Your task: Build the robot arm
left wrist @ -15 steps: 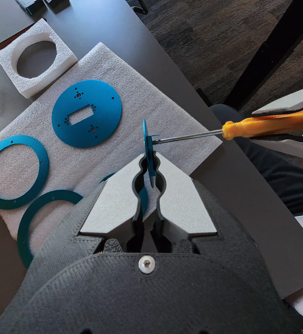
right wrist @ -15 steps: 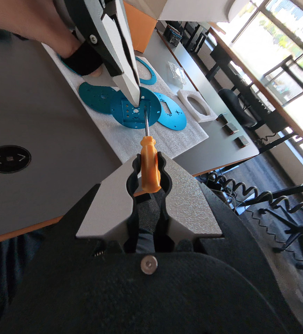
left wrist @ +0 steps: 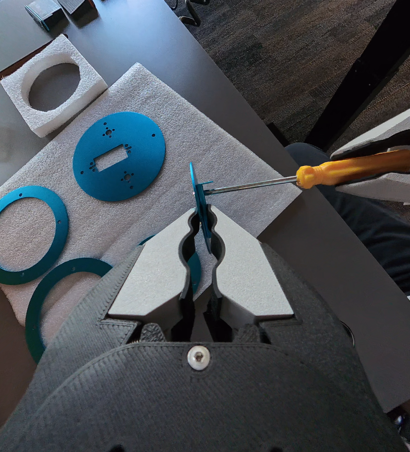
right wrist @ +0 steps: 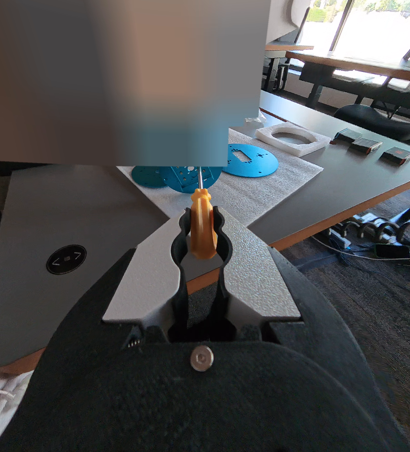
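Left wrist view: the left gripper [left wrist: 202,215] has its jaws clamped on a thin blue disc [left wrist: 200,200], held on edge and upright above the white foam sheet [left wrist: 199,137], its lower half sunk between the jaws. From the right, an orange-handled screwdriver [left wrist: 345,168] comes in level, its tip meeting a small bracket on the disc's face. On the foam lie a blue round plate [left wrist: 135,137] with a rectangular cutout and two blue rings [left wrist: 59,220]; a white foam block [left wrist: 86,73] with a round hole sits on the dark worktop [left wrist: 321,281] beyond.

Right wrist view: the right gripper [right wrist: 201,220] has its jaws closed around the screwdriver's handle, the shaft pointing straight ahead to the blue parts. Three small dark boxes [right wrist: 365,144] sit farther along the worktop.
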A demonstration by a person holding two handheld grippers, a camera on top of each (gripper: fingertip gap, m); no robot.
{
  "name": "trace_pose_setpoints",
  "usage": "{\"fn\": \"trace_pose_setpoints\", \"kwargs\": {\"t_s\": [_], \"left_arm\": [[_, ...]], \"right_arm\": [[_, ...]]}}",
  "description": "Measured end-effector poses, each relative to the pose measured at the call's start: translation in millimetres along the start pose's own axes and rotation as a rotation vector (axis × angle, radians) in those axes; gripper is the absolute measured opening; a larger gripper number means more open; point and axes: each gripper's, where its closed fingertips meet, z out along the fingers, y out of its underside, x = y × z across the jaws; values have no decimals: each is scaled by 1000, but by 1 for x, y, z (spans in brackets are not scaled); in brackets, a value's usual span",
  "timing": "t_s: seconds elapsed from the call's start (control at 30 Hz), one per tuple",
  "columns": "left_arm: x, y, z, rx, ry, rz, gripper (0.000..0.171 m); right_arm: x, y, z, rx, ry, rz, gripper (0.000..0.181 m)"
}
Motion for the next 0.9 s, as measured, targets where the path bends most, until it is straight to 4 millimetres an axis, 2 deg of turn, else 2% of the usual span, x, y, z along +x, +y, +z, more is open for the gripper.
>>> {"fn": "trace_pose_setpoints", "kwargs": {"t_s": [0.37, 0.63, 0.9], "left_arm": [[5, 1, -1, 70, -50, 62, 4], [7, 4, -4, 122, -75, 93, 4], [8, 5, -5, 213, -148, 143, 4]], "right_arm": [[0, 13, -2, 43, -239, 746, 17], [0, 14, -2, 142, -262, 778, 16], [-21, 18, -3, 59, -460, 1108, 16]]}}
